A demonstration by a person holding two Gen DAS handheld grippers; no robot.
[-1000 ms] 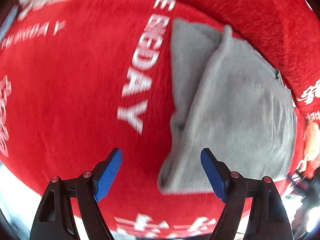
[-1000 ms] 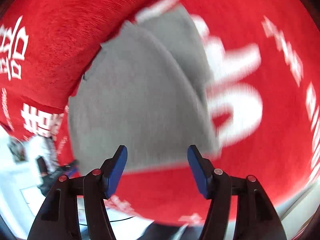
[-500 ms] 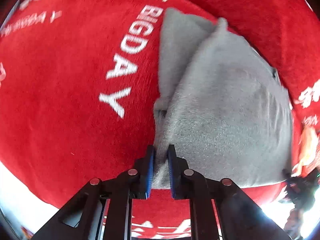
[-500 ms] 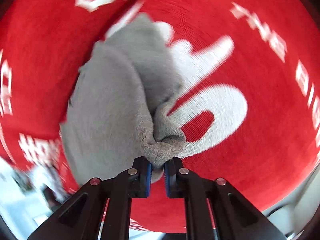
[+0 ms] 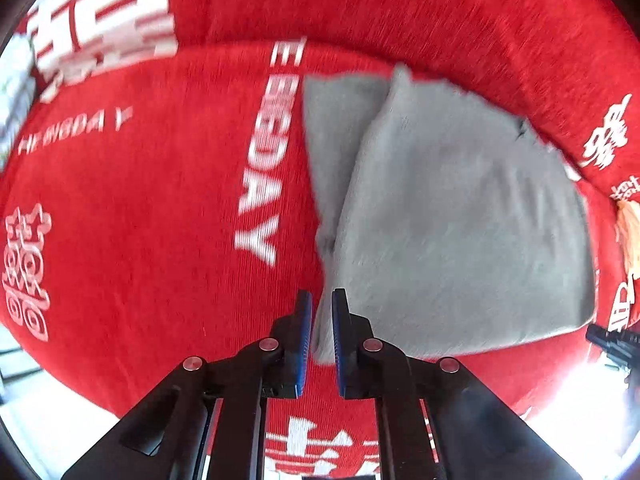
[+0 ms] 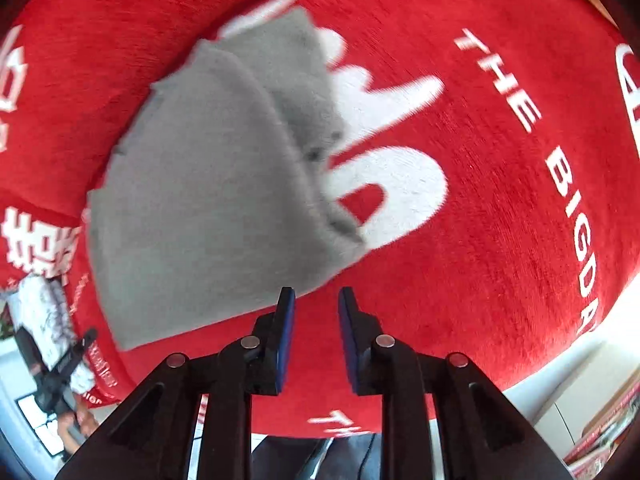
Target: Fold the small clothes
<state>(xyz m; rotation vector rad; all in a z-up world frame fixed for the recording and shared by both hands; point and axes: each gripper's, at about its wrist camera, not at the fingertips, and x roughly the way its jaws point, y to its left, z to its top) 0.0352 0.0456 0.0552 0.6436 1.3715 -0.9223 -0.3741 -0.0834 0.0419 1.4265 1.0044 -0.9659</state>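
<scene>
A grey knitted garment (image 5: 448, 216) lies folded on a red cloth with white lettering (image 5: 132, 208). My left gripper (image 5: 320, 300) is shut on the garment's near left corner, with grey fabric pinched between the blue pads. In the right wrist view the same garment (image 6: 208, 184) lies to the upper left. My right gripper (image 6: 316, 298) has its jaws slightly apart and holds nothing; the garment's near edge ends just left of the left pad (image 6: 285, 320).
The red cloth (image 6: 500, 200) covers a rounded surface that drops off at the near edge. A raised red back cushion (image 5: 440, 12) runs behind the garment. Bright floor and clutter (image 6: 52, 344) show beyond the cloth's edge.
My right gripper has let go of the garment corner, opened a little and pulled back. My left gripper stays shut on its corner. The garment lies flatter.
</scene>
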